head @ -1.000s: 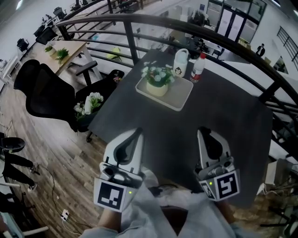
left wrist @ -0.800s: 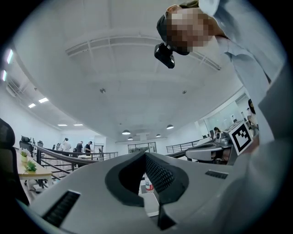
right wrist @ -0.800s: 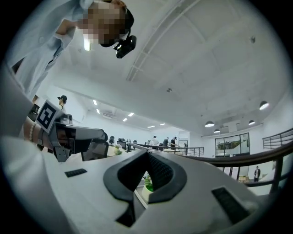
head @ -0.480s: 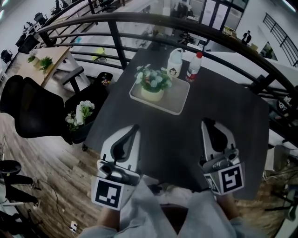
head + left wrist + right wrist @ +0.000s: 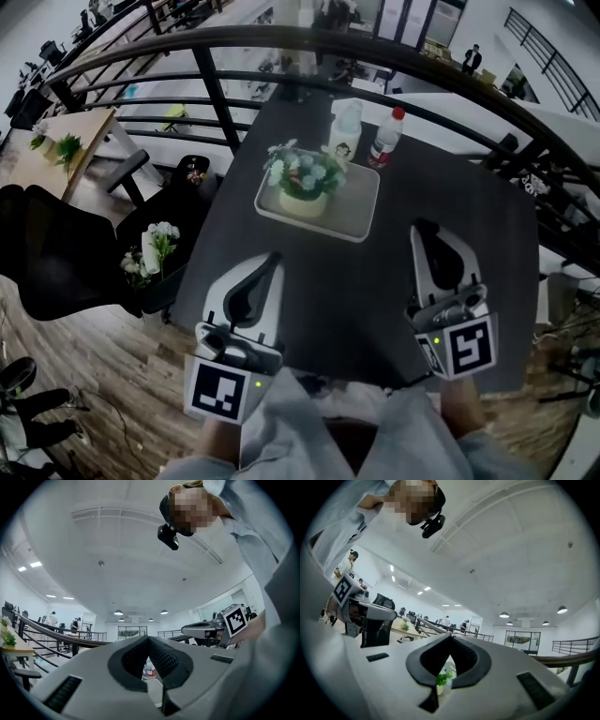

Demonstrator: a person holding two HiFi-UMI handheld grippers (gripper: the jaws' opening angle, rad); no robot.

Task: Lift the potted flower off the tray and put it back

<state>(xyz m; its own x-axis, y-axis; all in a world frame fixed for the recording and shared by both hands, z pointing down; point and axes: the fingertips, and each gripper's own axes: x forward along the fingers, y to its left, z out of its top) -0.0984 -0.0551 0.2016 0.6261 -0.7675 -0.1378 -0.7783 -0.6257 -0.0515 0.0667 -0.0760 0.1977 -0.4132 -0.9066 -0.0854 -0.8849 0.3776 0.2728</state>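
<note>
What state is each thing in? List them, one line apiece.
Tray: flat on the table.
Potted flower: upright, standing on the tray.
Jug: upright, behind the tray.
Bottle: upright, red cap on, beside the jug.
Left gripper: jaws shut, empty.
Right gripper: jaws shut, empty.

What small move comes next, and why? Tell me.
Probably carry both forward, opening the jaws: the left gripper and right gripper are shut, empty, and short of the potted flower, which stands on the tray across the table.
</note>
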